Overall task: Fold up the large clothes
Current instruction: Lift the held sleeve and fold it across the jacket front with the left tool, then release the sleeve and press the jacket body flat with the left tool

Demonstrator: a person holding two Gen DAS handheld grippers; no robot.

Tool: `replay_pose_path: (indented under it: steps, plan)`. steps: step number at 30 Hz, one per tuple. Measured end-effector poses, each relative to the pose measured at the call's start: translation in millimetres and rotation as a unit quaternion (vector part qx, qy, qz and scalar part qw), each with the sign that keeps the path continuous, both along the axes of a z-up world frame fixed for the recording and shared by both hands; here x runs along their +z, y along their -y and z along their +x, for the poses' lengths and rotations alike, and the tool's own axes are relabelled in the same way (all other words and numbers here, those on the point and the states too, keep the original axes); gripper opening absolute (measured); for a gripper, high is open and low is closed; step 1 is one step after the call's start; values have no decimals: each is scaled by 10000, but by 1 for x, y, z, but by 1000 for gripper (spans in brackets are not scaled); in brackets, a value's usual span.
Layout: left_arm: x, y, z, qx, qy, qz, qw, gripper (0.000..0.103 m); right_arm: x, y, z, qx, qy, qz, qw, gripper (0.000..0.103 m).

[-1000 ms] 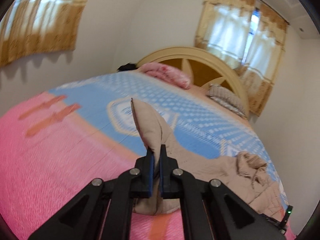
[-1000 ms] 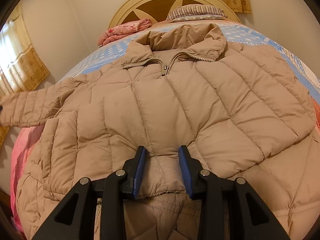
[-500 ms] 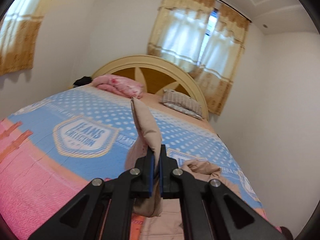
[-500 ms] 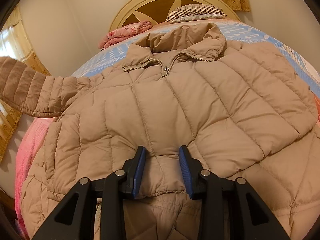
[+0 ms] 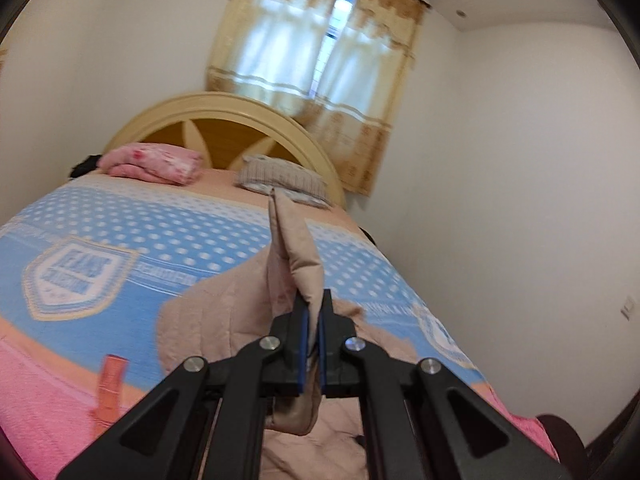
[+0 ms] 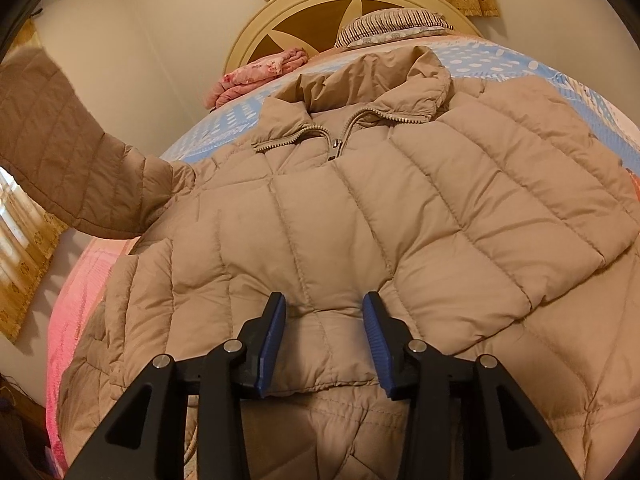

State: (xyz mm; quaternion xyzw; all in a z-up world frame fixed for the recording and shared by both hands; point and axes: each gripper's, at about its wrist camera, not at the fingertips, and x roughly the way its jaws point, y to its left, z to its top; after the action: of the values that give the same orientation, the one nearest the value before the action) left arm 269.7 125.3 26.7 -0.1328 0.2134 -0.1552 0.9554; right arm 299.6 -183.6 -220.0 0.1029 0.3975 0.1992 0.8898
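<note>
A beige quilted puffer jacket point(image 6: 360, 208) lies face up on the bed, collar toward the headboard, zipper partly open. My left gripper point(image 5: 313, 308) is shut on the cuff end of its left sleeve point(image 5: 294, 256), which stands up between the pads; the lifted sleeve also shows at the left of the right wrist view point(image 6: 60, 160). My right gripper point(image 6: 325, 312) is open, its blue pads either side of a folded jacket panel near the hem, low over the fabric.
The bed has a blue dotted and pink cover point(image 5: 120, 240) and a round cream headboard point(image 5: 224, 120). A folded pink blanket point(image 5: 152, 162) and a striped pillow point(image 5: 284, 178) lie by the headboard. A white wall point(image 5: 500, 200) runs close along the bed's right side.
My left gripper has lifted the sleeve and swung it rightward toward the jacket body. The sleeve rises higher in the right wrist view. The right gripper has stayed still and open.
</note>
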Motion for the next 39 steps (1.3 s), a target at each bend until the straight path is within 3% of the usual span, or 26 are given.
replay_pose_path:
  steps: [5,8,18,25,33,36,39]
  plan:
    - [-16,49,8,-454,-194,22,9988,4,10,8,-9,-185,288,213,9992,44]
    - [-30,71,14,-637,-383,78,9972,4,25,17,-18,-344,429,349,9979,58]
    - [-75,123,26,-986,-866,178,9912,4,48,51,-54,-591,581,392,9958,58]
    - [-115,167,28,-1183,-1203,537,9842,4,55,70,-74,-764,804,321,9933,58]
    - [-150,191,26,-1233,-1343,1067,9774,7,56,83,-75,-980,754,382,9916,58]
    - [-156,195,22,-1236,-1247,1352,9751,15,63,86,-74,-1041,835,340,9905,58]
    - [-157,190,18,-1344,-1235,1212,9757,39,70,88,-71,-1113,876,289,9895,58]
